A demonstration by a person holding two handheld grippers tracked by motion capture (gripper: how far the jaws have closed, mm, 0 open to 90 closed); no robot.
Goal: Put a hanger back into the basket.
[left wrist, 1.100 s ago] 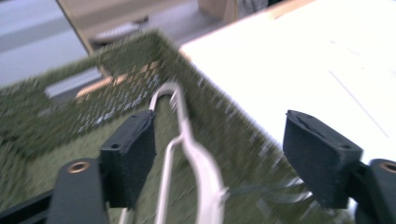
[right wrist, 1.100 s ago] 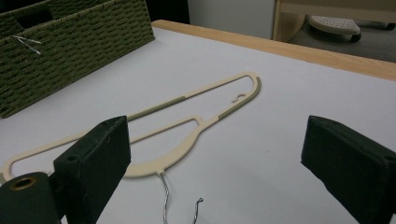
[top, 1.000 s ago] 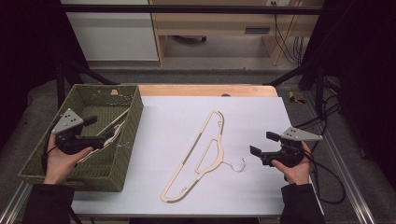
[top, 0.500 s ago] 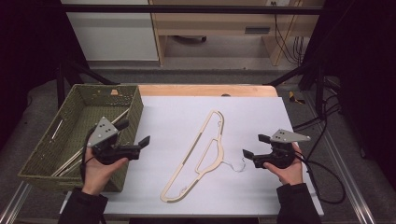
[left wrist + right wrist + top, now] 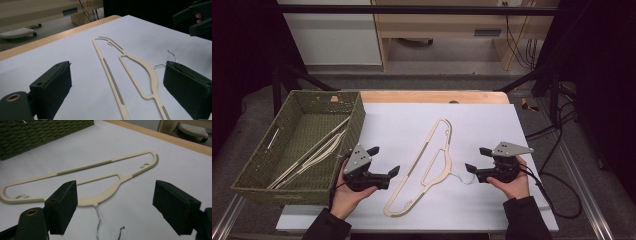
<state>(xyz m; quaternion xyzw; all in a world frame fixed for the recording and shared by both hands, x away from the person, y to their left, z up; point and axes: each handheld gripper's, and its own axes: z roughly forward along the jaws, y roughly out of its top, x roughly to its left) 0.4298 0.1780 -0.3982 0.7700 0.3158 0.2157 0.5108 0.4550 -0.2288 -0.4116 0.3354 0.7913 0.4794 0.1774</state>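
Both grippers open and empty, flanking the hanger on the surface.

Left gripper [image 5: 383,161] jaws wide apart, holding nothing, just left of the hanger [image 5: 428,164], beside the basket [image 5: 357,115]. Right gripper [image 5: 477,159] jaws have just been closing a little yet stand well apart, nothing pressed between them; they point at the hanger's wire hook [image 5: 98,222], close to it, contact hard to tell from the high view. Hanger lies flat, diagonal, mid-surface [image 5: 492,125]. More hangers lie in the basket.
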